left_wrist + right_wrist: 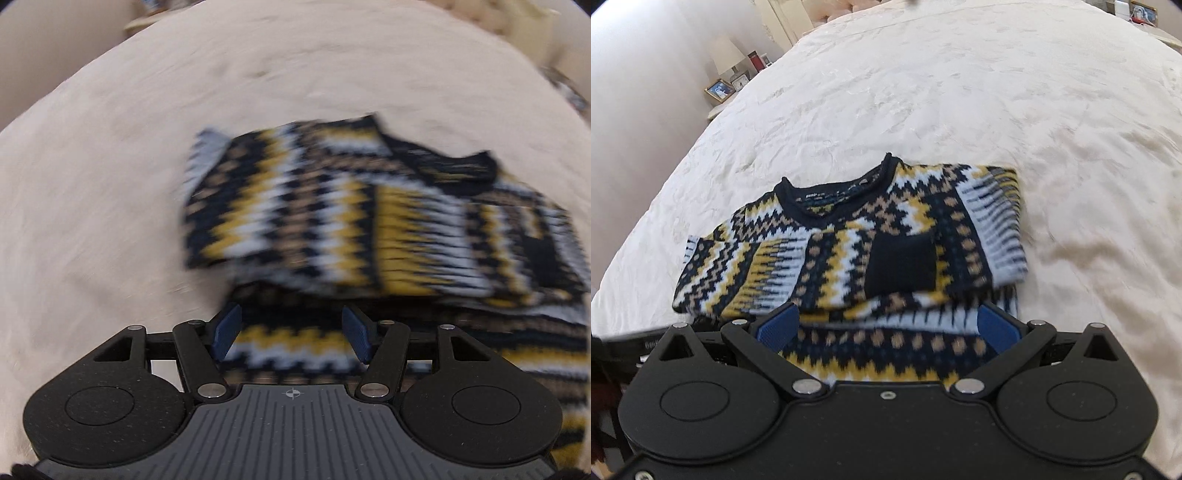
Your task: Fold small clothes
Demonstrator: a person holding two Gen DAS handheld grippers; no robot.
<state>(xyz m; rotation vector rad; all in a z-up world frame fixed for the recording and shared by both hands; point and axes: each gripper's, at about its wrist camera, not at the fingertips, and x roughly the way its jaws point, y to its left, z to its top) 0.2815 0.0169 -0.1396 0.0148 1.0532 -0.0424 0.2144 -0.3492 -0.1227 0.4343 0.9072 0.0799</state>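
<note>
A knit sweater with navy, yellow, white and tan zigzags lies on the cream bedcover, neckline toward the far side. Both sleeves lie folded across its front. My right gripper hovers over the near hem, open wide, and its blue pads hold nothing. The left wrist view is blurred by motion. There the sweater lies ahead and to the right. My left gripper stands open above the lower left part of the sweater, with only the knit far beneath its blue pads.
A nightstand at the bed's far left carries a lamp, a picture frame and a red bottle. The bed's left edge drops away beside it. Cream bedcover spreads around the sweater on every side.
</note>
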